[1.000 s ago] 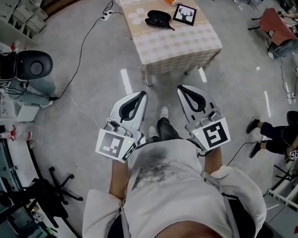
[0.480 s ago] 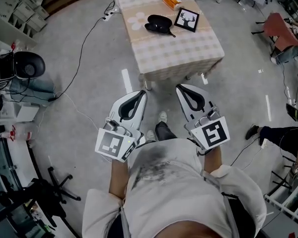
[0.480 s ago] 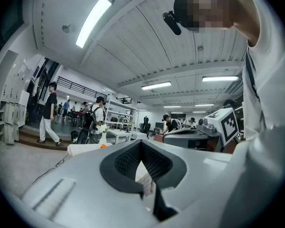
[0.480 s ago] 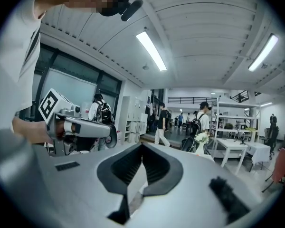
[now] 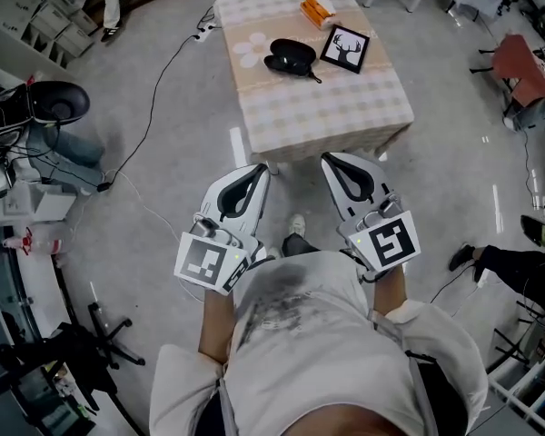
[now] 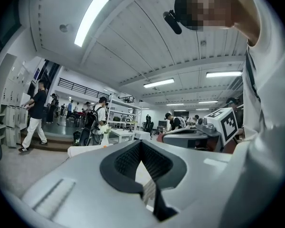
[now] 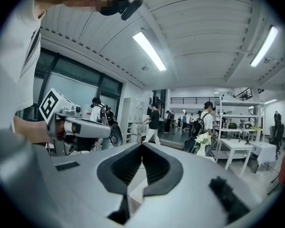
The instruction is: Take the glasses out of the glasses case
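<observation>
Left gripper (image 5: 260, 173): jaws clenched tip to tip with nothing between them, held low before the person's chest and pointing ahead.
Glasses case (image 5: 291, 54): black, lying on the checked table (image 5: 345, 116), well apart from both grippers and straight ahead of the gap between them. Its long axis runs across, left to right, slightly tilted. The glasses cannot be made out.
Picture frame (image 5: 345, 48): just right of the case.
Right gripper (image 5: 329, 160): jaws pressed together, empty, level with the left one.
Nearer side: likely neither, as the case sits about midway.
Coming move: probably a forward reach to the table, jaws released first.
</observation>
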A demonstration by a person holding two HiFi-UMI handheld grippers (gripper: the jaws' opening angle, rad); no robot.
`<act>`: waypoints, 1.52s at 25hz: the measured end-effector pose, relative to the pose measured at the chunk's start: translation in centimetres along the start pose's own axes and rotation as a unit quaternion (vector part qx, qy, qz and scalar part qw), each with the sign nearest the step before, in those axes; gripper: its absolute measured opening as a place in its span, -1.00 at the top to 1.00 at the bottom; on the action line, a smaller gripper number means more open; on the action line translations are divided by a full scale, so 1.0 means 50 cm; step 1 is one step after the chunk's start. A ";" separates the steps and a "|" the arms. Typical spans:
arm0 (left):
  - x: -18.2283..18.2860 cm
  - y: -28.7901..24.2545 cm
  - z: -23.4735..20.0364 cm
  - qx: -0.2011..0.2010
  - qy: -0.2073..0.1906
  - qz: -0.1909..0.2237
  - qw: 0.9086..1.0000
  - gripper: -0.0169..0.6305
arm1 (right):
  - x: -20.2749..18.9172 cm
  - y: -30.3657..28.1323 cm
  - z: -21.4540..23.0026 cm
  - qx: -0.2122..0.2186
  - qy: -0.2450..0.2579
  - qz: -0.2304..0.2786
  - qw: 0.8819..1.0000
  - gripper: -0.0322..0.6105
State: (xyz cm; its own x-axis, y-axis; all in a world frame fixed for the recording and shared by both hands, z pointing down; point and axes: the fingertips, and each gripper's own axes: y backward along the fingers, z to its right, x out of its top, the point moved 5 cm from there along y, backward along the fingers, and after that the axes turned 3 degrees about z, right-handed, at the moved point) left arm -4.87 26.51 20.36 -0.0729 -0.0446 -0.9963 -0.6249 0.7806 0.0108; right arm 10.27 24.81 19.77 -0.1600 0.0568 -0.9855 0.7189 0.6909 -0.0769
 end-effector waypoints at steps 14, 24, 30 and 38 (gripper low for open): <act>0.007 -0.096 0.009 0.015 -0.012 -0.002 1.000 0.92 | -0.010 -0.005 0.097 0.016 -0.001 0.014 1.000 0.85; 0.000 -0.142 0.000 0.014 -0.008 -0.010 1.000 0.92 | -0.023 -0.021 0.138 0.019 -0.006 0.008 1.000 0.85; -0.010 -0.174 -0.018 0.004 -0.010 -0.012 1.000 0.92 | -0.034 -0.037 0.160 0.010 -0.008 0.005 1.000 0.85; -0.013 -0.218 -0.054 -0.019 -0.005 -0.017 1.000 0.92 | -0.040 -0.073 0.188 -0.005 -0.012 -0.006 1.000 0.85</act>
State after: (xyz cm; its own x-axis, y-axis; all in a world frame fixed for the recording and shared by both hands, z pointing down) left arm -0.13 16.35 21.12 -0.0446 -0.0643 -0.9969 -0.6557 0.7548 -0.0193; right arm 14.31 15.40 20.62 -0.1514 0.0310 -0.9880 0.7106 0.6982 -0.0870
